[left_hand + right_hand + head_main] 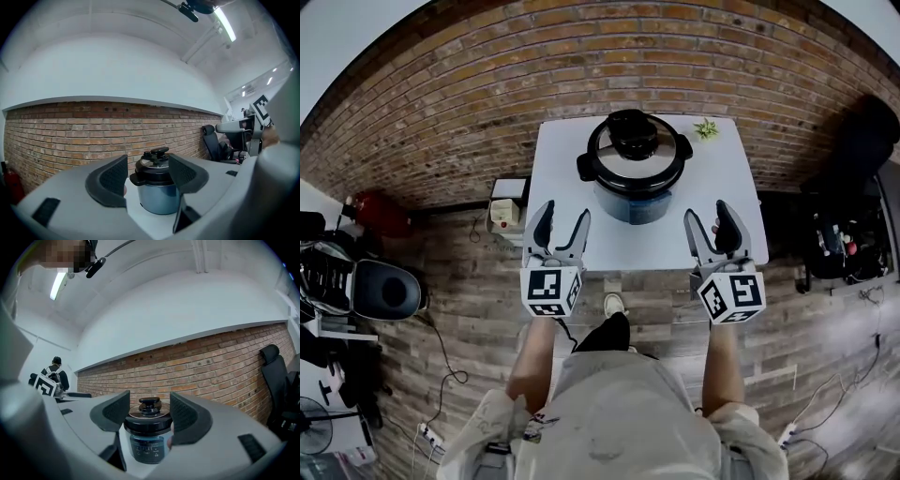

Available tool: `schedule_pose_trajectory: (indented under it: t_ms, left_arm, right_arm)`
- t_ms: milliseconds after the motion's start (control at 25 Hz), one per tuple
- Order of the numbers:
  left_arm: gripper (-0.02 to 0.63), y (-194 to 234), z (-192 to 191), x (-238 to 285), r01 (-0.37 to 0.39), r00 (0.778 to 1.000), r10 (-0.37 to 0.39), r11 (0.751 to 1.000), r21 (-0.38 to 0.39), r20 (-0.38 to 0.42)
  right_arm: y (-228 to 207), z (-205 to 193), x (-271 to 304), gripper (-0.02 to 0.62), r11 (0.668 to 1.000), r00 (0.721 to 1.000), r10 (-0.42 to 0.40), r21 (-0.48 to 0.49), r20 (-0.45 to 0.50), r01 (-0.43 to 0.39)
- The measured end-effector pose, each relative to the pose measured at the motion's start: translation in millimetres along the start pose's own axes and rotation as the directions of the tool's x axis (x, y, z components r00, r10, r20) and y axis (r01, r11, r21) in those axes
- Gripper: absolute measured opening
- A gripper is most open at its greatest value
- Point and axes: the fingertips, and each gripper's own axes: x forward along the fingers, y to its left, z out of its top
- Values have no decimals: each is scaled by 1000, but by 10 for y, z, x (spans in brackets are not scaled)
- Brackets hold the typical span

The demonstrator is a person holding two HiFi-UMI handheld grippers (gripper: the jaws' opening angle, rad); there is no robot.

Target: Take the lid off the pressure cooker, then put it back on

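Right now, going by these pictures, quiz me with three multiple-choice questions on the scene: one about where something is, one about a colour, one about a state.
1. Where on the white rectangular table does the small green plant sit?
A. near left corner
B. far right corner
C. centre

2. What colour is the body of the round metal pressure cooker?
A. blue-grey
B. red
C. yellow

3. Where is the cooker's black and steel lid?
A. flat on the table
B. on the floor
C. seated on the cooker

Answers:
1. B: in the head view the plant stands at the corner by the brick wall, right of the cooker.
2. A: the cooker's side below the lid shows blue-grey in all three views.
3. C: the lid caps the cooker in every view.
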Motion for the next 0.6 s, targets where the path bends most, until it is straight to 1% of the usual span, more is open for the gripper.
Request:
schedule_pose_trajectory:
  t_ms: [160,400,600]
  left_arm:
    - [287,242,20,308,-6,1000,6,1000,-27,9]
    - [287,608,70,792,-7,1000,8,1000,-25,20]
    - [287,910,39,1158,-13,999,14,999,-47,34]
  right_arm:
    - [10,79,441,279,1000,1000,22,-22,4,-22]
    - [14,194,1094,279,997,999,49,-56,11,-49]
    - [13,205,1566,279,995,998,60,-85,5,-60]
